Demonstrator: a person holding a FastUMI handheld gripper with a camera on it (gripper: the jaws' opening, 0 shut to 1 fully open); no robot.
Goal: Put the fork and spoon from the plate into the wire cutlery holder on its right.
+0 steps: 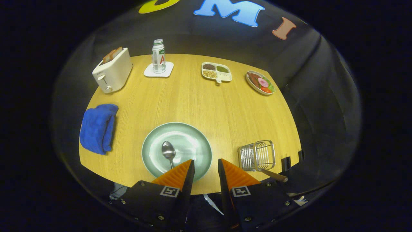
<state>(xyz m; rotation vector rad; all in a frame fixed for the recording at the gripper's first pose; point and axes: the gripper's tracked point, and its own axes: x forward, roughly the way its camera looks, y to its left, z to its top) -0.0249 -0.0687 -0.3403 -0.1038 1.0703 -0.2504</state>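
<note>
Yellow tabletop [193, 96] below us, our hand-held gripper [206, 166] released and empty over its near edge, spoon [168, 152] on the plate [193, 135] just ahead: light, stiff, slippery steel, so we'd pinch mid-handle.

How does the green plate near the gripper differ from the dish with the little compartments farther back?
The green plate is round, undivided and holds a spoon; the compartment dish is squarish, cream, divided, holding grains. The plate lies just ahead of the open gripper; the dish sits far beyond. Both rest flat on the table.

Wooden table [193, 96] under plate [196, 135], wire holder [257, 154], toaster [112, 71], cloth [96, 127] (perhaps a towel).
</note>
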